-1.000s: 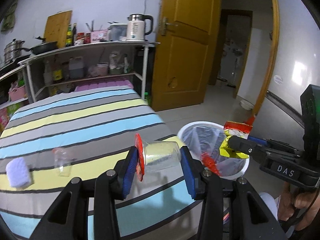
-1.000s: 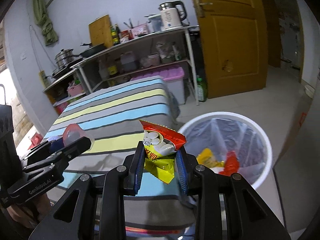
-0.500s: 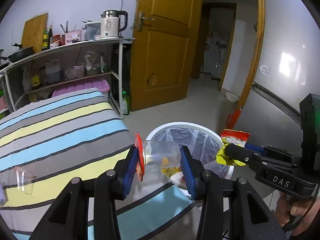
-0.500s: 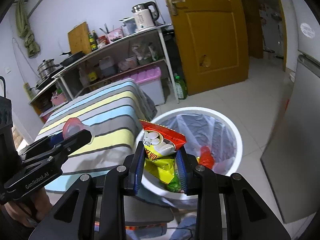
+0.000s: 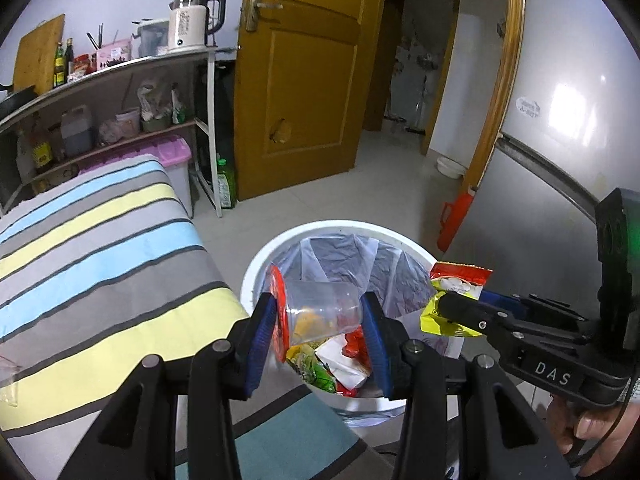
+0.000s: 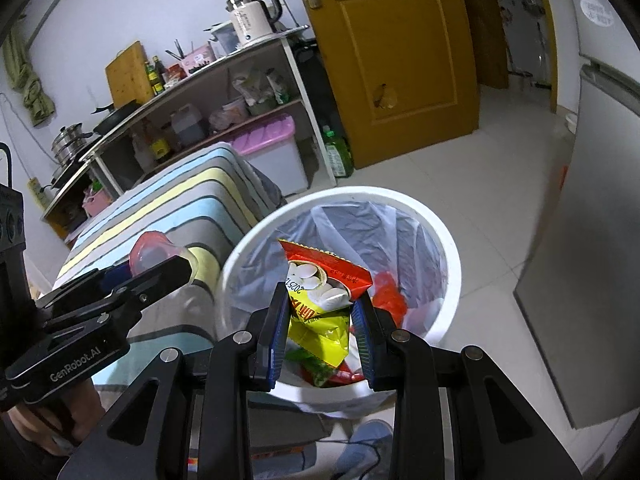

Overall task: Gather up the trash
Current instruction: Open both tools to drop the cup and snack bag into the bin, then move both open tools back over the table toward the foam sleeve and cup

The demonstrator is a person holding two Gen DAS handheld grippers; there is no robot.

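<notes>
"DAS" on the right tongs point(image 5: 460, 304), "GenRobot.AI" on the left tongs point(image 6: 176, 268)

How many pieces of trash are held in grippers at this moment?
2: a clear plastic cup in the left gripper, and a snack bag in the right gripper, both over the white bin.

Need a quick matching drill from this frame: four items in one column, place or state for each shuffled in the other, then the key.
Items
1. clear plastic cup
2. red and yellow snack bag
3. white trash bin
4. electric kettle

Places or states
A. on the top shelf by the door
B. clamped in the left gripper
C. on the floor, lined with a bag, wrappers inside
D. clamped in the right gripper

Pairs: 1-B, 2-D, 3-C, 4-A
</notes>
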